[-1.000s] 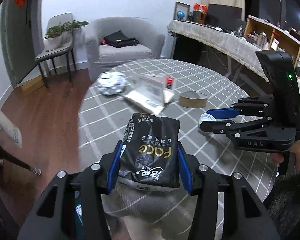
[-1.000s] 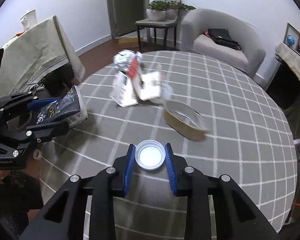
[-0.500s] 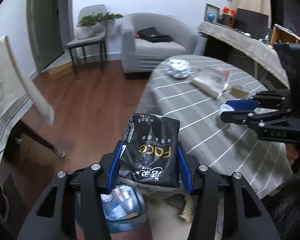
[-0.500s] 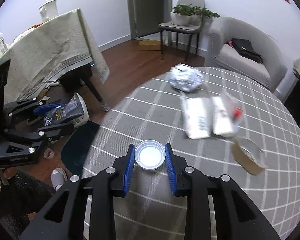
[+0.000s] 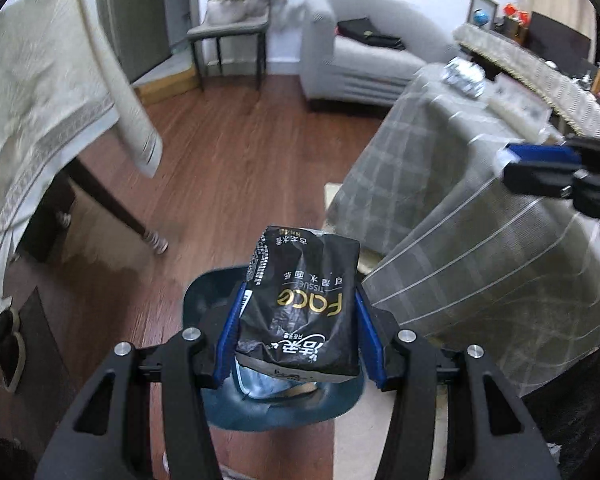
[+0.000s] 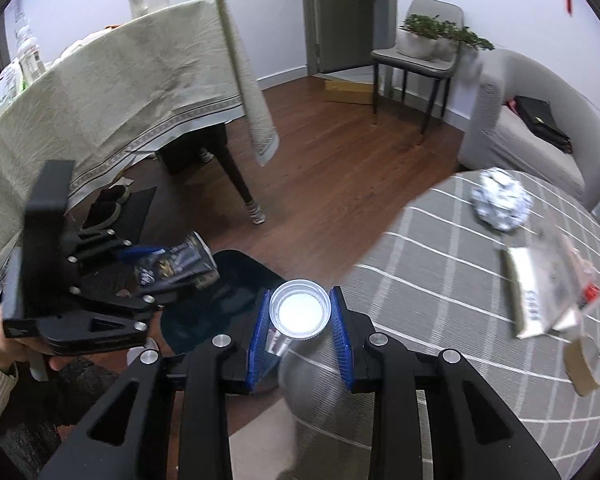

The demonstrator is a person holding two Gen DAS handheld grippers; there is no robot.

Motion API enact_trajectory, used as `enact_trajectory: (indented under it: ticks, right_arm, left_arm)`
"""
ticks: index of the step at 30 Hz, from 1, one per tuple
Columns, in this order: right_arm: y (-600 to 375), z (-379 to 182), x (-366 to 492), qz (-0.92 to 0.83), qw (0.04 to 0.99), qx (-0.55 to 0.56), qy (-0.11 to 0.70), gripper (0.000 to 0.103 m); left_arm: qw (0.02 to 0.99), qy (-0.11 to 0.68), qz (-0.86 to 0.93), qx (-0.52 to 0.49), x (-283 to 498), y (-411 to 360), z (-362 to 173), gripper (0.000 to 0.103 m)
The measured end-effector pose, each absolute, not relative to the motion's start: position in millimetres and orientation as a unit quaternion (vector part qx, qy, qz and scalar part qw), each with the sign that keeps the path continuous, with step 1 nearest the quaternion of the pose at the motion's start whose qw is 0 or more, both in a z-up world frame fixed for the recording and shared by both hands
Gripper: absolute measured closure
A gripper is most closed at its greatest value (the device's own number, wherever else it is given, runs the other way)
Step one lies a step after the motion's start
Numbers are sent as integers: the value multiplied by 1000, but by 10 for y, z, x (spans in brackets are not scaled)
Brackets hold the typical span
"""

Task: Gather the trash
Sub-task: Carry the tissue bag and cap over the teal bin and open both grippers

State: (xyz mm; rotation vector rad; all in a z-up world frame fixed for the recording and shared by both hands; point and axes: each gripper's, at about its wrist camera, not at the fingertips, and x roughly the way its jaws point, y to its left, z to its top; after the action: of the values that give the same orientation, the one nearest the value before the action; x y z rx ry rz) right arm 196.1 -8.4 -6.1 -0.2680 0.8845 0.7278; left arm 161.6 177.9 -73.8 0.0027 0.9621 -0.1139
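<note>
My left gripper (image 5: pixel 298 334) is shut on a black tissue packet (image 5: pixel 300 300) and holds it over the dark blue trash bin (image 5: pixel 204 300) on the floor, which has wrappers inside. From the right wrist view the same packet (image 6: pixel 176 264) and left gripper (image 6: pixel 140 272) hang by the bin (image 6: pixel 236 280). My right gripper (image 6: pixel 300 318) is shut on a white bottle cap (image 6: pixel 300 312), at the round table's edge beside the bin. In the left wrist view the right gripper (image 5: pixel 540 164) shows at the far right.
On the grey checked round table (image 6: pixel 440 300) lie a foil ball (image 6: pixel 500 200), flat packaging (image 6: pixel 540 288) and a tape roll (image 6: pixel 584 364). A table under a beige cloth (image 6: pixel 120 92), a chair with plants (image 6: pixel 420 56) and a grey armchair (image 6: pixel 540 120) stand around the wooden floor.
Both grippers have swung away from the round table toward the floor bin, each keeping its load. The bin now lies under the tissue packet.
</note>
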Motion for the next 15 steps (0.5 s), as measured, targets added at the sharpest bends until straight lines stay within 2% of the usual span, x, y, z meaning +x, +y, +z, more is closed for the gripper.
enact_trajectory:
  ticks: [15]
  right_arm:
    - [575,-367,1960,373,803,-135,445,73]
  left_arm:
    - [834,552,-13,-8,1557,2187,-1509,47]
